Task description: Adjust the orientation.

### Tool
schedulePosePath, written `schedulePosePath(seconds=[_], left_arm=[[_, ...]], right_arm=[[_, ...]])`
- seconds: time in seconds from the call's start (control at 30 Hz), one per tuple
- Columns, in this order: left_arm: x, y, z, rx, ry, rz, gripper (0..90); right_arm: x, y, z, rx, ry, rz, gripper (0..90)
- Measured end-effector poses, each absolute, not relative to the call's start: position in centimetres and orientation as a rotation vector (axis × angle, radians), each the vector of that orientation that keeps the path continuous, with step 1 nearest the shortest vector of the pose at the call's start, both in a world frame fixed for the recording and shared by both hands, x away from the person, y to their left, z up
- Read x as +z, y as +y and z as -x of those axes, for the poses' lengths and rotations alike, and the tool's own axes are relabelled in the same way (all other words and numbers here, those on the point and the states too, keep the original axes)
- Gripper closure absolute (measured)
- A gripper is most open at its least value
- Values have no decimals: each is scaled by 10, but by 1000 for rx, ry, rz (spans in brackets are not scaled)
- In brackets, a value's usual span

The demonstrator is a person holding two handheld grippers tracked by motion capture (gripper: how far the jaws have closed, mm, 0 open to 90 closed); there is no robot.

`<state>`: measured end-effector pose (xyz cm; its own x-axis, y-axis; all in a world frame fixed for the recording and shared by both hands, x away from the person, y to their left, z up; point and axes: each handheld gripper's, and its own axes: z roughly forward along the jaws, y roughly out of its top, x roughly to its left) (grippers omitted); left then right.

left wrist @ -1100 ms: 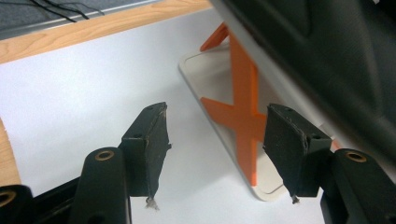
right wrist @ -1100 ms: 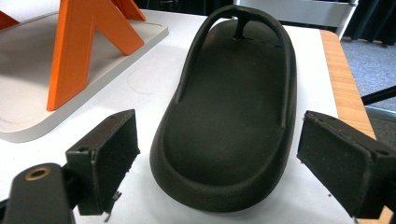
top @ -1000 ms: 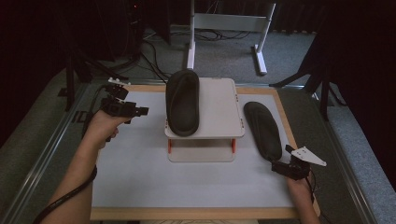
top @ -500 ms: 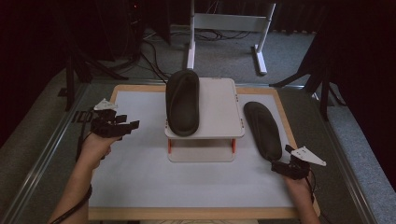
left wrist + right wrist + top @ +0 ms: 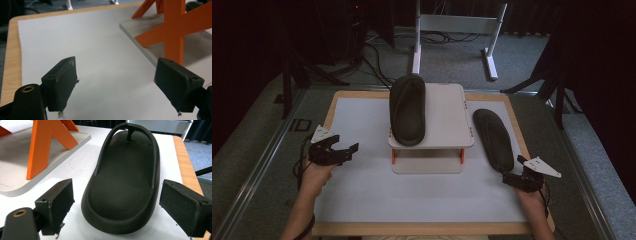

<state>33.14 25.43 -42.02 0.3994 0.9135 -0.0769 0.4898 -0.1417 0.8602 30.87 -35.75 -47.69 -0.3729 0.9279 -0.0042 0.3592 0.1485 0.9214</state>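
Seemingly half done: one black flip-flop lies on top of the white rack, its mate on the white mat, just ahead of the right gripper, jaws spread, nothing pinched. Left gripper, jaws just opened and empty, hovers near the mat's left edge. Open room lies before the rack; the wooden rim runs close beside the loose shoe.

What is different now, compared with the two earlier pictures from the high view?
The left gripper moved from beside the rack's upper left toward the person, down to the white mat's left edge; its jaws have just been opening, with nothing between them. The right gripper stayed behind the heel of the flip-flop on the mat. The flip-flop on the rack and the rack did not move.
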Motion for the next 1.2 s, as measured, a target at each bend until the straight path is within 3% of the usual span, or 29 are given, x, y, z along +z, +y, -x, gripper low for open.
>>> schedulePosePath(seconds=[0.73,1.2], left_arm=[[-480,266,-295,914,1209,-1583,147],[-490,271,-281,948,1136,-1446,140]], right_arm=[[-477,-357,-309,1196,1832,-1226,115],[-477,-356,-310,1185,1841,-1231,116]])
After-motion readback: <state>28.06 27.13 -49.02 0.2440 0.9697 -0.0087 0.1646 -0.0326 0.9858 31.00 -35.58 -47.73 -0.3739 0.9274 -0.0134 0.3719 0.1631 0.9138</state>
